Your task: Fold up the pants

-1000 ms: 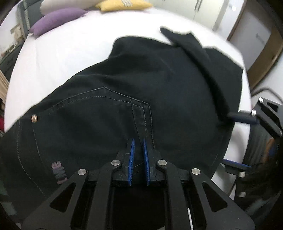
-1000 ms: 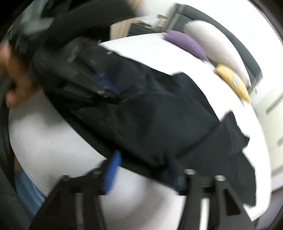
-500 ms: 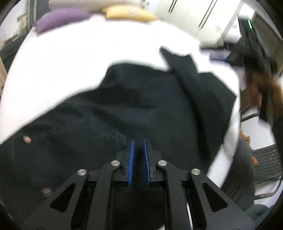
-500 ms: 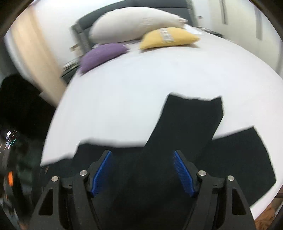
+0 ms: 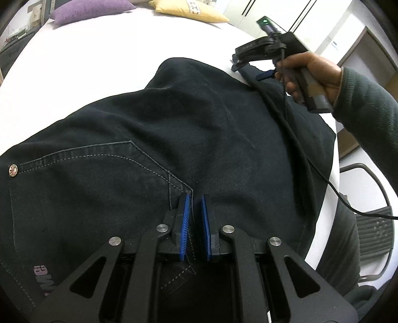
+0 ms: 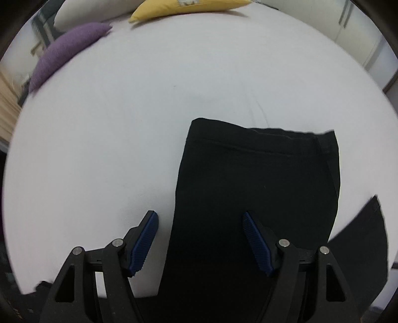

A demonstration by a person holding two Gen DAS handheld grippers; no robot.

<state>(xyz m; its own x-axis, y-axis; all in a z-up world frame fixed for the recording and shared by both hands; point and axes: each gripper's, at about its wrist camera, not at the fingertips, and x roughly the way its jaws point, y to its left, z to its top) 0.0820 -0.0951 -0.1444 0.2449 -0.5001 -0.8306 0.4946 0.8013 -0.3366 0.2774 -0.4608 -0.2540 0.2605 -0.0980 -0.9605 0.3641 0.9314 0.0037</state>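
Note:
Black pants [image 5: 199, 124] lie spread on the white bed [image 5: 99, 74], back pocket and rivet facing up. My left gripper [image 5: 195, 197] is shut on a pinch of fabric at the pocket seam near the seat. Far right, a person's hand [image 5: 311, 72] holds my right gripper [image 5: 250, 70] over the leg ends. In the right wrist view that gripper [image 6: 199, 215] hangs open above one pant leg [image 6: 256, 186]. Its left pad is over bare sheet and its right pad over the cloth, with the hem just ahead. The other leg [image 6: 360, 248] pokes out at the right.
A purple pillow [image 6: 67, 52] and a yellow pillow [image 6: 189, 7] lie at the head of the bed. White sheet [image 6: 124, 124] stretches beyond the hem. A chair [image 5: 373, 223] and the person's dark-clothed leg stand off the bed's right edge. A black cable [image 5: 323, 179] trails from the right gripper.
The right gripper swung from the near edge of the pants across to the leg hems, rolling as it went, and stays open. The left gripper shifted slightly, still pinching the fabric.

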